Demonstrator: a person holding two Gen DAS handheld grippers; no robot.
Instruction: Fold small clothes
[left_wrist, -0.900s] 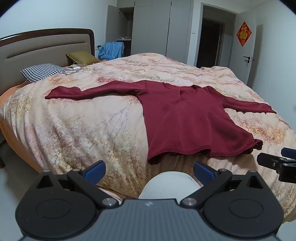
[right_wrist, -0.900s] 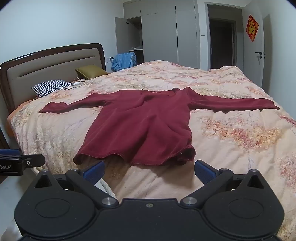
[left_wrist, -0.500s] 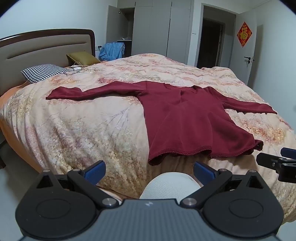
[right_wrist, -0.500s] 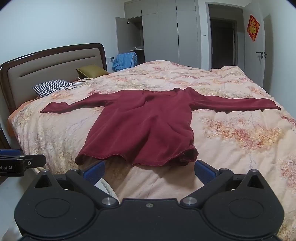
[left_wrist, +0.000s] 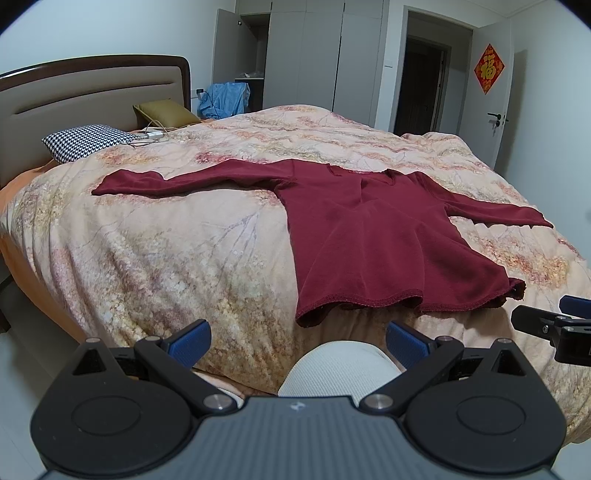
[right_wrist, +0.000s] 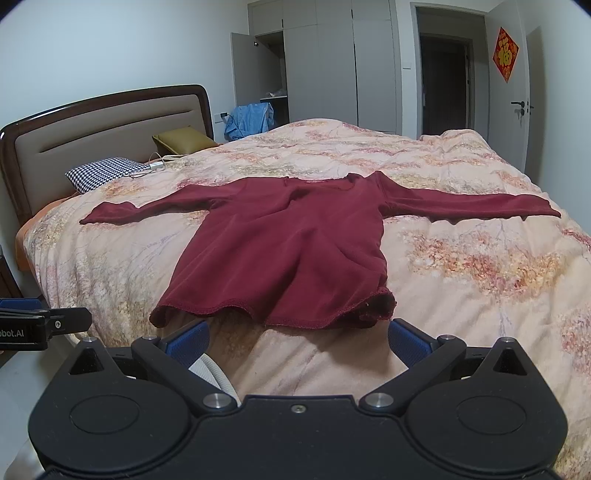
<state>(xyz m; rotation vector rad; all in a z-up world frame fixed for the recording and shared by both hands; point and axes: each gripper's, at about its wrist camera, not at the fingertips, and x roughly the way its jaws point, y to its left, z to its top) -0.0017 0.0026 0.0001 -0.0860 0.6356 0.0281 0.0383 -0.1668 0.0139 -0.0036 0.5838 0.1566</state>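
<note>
Both wrist cams sat low off the bed (left_wrist: 155, 258) edge, facing across it toward the headboard (right_wrist: 110, 122). Left view was offset left; both shared the shirt (left_wrist: 373, 243) and wardrobe (right_wrist: 332, 62).

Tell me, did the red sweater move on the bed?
No. The red sweater lies spread the same way, its left cuff equally near the checkered pillow.

Floral-quilted bed (left_wrist: 155, 258) — maroon top (left_wrist: 369, 236) spread flat, houndstooth pillow (left_wrist: 86, 142), olive cushion (left_wrist: 166, 112)
</note>
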